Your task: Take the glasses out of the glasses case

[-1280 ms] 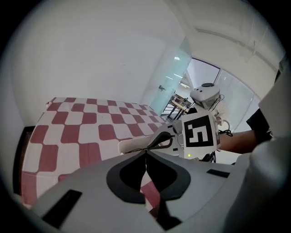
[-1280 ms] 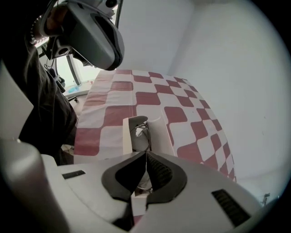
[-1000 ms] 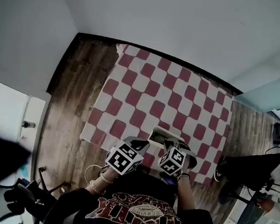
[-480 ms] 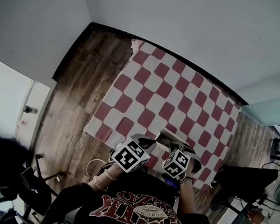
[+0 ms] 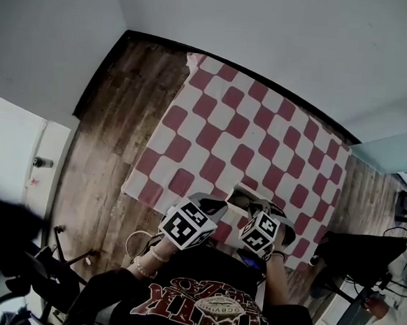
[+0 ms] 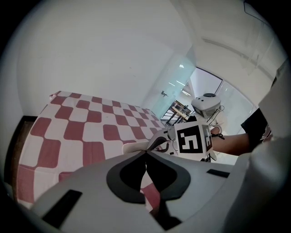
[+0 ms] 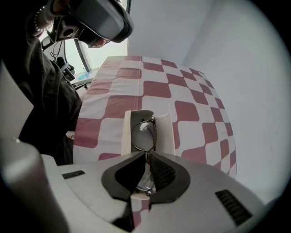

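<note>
1. My right hand-held gripper [image 7: 146,157] pinches the glasses [image 7: 144,136] at the bridge. They lie in the open glasses case [image 7: 166,132] near the desk's [image 7: 182,91] edge.
2. My left hand-held gripper [image 6: 146,153] is pressed together, empty, beside the case.
3. Grasp made, I judge; next comes a slow lift clear of the case walls.

Soft daylight, fisheye edges — dark vignette

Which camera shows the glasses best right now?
The right gripper view: the glasses lie in the open case, with the bridge between the right gripper's shut jaws. In the head view they are too small to make out; the left gripper view shows only the case's edge.
</note>
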The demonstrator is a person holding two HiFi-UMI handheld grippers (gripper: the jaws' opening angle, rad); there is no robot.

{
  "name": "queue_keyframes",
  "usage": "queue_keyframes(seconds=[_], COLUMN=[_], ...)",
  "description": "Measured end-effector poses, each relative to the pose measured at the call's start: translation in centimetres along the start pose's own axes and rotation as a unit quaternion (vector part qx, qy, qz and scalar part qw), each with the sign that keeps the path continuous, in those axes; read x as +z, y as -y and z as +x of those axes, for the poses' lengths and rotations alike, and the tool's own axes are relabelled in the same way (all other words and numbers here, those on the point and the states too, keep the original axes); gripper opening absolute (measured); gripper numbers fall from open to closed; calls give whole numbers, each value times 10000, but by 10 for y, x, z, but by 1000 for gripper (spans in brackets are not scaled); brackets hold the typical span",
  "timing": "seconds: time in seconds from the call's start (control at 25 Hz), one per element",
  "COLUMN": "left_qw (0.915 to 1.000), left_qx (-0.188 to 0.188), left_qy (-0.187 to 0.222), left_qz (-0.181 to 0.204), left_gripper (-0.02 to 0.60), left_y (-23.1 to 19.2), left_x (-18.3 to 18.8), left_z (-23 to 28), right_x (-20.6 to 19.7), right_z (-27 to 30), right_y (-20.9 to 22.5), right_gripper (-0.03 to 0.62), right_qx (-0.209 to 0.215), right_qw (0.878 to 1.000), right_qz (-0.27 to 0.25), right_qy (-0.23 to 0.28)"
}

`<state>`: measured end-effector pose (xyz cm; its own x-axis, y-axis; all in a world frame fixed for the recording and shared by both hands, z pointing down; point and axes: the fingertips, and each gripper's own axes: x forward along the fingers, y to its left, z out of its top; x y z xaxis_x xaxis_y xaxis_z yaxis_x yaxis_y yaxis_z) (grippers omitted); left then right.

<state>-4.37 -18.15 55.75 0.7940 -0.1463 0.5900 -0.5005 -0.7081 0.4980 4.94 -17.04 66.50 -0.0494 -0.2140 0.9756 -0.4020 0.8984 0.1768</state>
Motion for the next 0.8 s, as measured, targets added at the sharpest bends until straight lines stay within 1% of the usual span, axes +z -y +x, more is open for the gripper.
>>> queue_keyframes(seconds=[0.28,0.44,0.64,0.8], left_qw=[9999,9998,9998,9997], left_qx=[-99,-144,-170,-187], left_qy=[-83,-120,-126,-148], left_qz=[24,16,-2,-10], left_gripper=[10,10,11,11], left_y=[5,6,5,5], left_x=[-4,-6,-7,-9], left_z=[3,3,2,4], right_x=[1,1,2,1], right_z=[3,3,4,3], right_y=[2,3,6,7], right_gripper=[23,23,23,23], right_qx=[267,143,271,204], right_qw=[9995,9998,9992,9996], right_qz=[127,92,269,218], right_qy=[-148,-119,-120,4])
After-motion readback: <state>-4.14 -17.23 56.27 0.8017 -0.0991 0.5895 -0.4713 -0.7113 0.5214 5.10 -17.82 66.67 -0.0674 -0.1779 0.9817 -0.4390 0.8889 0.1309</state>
